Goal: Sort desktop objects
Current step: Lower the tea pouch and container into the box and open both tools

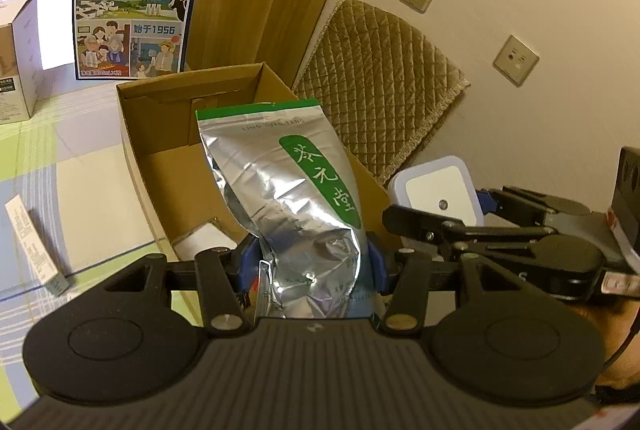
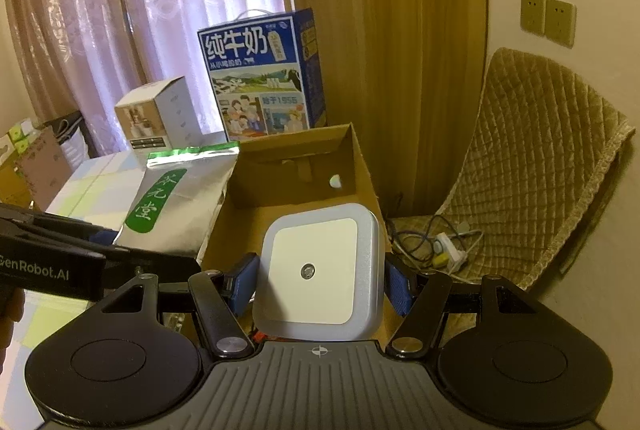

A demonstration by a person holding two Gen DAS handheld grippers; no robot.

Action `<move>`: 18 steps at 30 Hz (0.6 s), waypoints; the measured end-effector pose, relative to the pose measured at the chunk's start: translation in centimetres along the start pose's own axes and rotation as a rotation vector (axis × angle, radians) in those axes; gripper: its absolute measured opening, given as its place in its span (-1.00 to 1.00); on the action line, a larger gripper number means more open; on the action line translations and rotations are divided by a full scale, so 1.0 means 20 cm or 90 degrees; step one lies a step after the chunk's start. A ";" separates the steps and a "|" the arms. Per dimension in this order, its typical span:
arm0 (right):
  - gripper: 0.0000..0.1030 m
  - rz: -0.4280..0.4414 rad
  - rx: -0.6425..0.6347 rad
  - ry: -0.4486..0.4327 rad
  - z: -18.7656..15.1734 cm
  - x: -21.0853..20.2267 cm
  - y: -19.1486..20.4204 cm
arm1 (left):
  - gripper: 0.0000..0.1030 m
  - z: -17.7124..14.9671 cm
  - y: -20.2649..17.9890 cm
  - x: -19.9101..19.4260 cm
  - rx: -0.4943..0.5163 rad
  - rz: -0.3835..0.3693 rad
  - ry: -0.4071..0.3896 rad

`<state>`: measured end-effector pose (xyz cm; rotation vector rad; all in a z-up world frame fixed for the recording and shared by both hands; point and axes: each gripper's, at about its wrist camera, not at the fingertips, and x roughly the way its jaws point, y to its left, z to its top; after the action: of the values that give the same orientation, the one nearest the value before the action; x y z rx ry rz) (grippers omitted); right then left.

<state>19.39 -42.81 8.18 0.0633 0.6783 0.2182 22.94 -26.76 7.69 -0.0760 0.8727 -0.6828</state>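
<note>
Room corner: cream wall with sockets, wood-grain panel, pink lace curtains, table under a pale green-and-white checked cloth point(image 1: 80, 166). A quilted tan cushion point(image 2: 532, 158) leans on the wall to the right of both grippers.

Step, as I read it: both items are carried to the open cardboard box point(image 1: 168, 158) for drop-off. The left gripper point(image 1: 308, 266) clamps the lower end of a silver foil tea pouch point(image 1: 288, 190), which is crinkled, glossy, has a green label strip and stands upright right ahead of the fingers, over the box's near rim. The right gripper point(image 2: 320, 282) is closed on a square white night light point(image 2: 316, 266) of smooth plastic with rounded corners, a grey rim and a small sensor dot at the centre; it hangs just ahead of the fingers, above the box floor.

The box is plain corrugated brown with its lid off; something white lies in the near corner, but I cannot tell what it is. The blue milk carton point(image 2: 264, 74) and small white box point(image 2: 160, 118) stand beyond it.

Next move likely: lower each item inside, open the jaws, keep the pouch from tipping onto the rim.
</note>
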 end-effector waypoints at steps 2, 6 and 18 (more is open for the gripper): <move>0.21 -0.001 0.001 0.001 0.00 0.03 -0.01 | -0.07 0.02 0.03 0.04 -0.002 -0.001 -0.002; 0.21 -0.004 -0.001 0.003 0.02 0.09 -0.03 | -0.07 0.06 0.08 0.10 -0.018 0.001 -0.009; 0.21 -0.002 0.004 0.010 0.03 0.17 -0.02 | 0.14 0.07 0.18 0.09 -0.039 0.035 -0.053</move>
<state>22.35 -42.47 6.45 0.0663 0.6943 0.2142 26.61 -25.24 6.28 -0.1338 0.8135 -0.5971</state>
